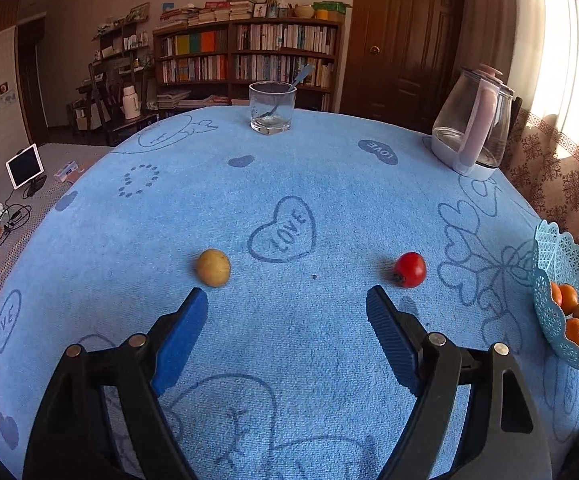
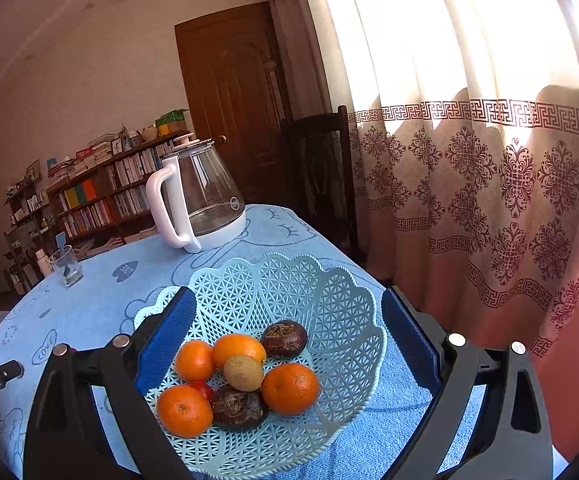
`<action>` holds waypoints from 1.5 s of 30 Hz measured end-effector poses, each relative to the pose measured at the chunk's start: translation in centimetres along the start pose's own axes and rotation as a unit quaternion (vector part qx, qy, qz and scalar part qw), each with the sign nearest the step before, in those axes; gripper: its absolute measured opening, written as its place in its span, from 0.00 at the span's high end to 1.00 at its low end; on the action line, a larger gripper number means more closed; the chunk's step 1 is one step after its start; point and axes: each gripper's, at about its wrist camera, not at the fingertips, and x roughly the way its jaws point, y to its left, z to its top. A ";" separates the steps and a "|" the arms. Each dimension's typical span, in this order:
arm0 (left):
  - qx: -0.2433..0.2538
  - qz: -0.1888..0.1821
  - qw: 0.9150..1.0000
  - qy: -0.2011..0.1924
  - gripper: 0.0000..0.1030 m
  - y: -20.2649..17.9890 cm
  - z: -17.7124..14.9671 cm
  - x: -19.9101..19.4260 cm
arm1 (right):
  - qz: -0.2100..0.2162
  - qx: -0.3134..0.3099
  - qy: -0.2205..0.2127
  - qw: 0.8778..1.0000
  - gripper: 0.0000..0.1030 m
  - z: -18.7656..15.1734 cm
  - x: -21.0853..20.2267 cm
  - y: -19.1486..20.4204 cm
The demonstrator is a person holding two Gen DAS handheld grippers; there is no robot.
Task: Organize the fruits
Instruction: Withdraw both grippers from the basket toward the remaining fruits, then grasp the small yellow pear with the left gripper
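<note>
Under my left hand-held gripper (image 1: 287, 300) the surface (image 1: 329, 192) wears a nubby blue terry cloth, matt. My pads (image 1: 181, 340) are ribbed blue rubber on matt black plastic, with shiny metal pins. Tomato (image 1: 410, 269) glossy and smooth, potato (image 1: 213, 267) dull-skinned. Over on the right, the basket (image 2: 329, 300) is lattice plastic, pale blue; oranges (image 2: 291, 388) pebbly, slightly shiny. Kettle (image 2: 201, 196) clear glass, glossy white handle.
</note>
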 end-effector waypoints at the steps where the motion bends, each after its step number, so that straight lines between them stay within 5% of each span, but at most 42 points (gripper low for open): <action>1: -0.006 0.007 1.000 0.000 0.22 0.6 0.1 0.2 | 0.000 0.000 0.000 1.000 0.08 0.0 0.0 0.0; 9: -0.028 0.044 0.999 0.009 0.23 3.7 0.8 1.8 | -0.001 -0.001 0.000 1.000 0.08 -0.1 0.0 0.1; 25: -0.035 0.037 0.997 0.066 0.58 5.2 1.6 6.1 | -0.001 -0.002 0.001 1.000 0.08 -0.1 0.1 0.2; 32: -0.031 0.029 0.997 0.061 0.75 5.0 1.5 5.9 | -0.003 -0.004 -0.002 1.000 0.08 -0.1 0.0 0.1; 45: -0.054 -0.001 0.998 0.031 0.75 5.4 1.2 3.4 | -0.018 -0.049 -0.037 0.998 0.08 0.2 -1.6 1.6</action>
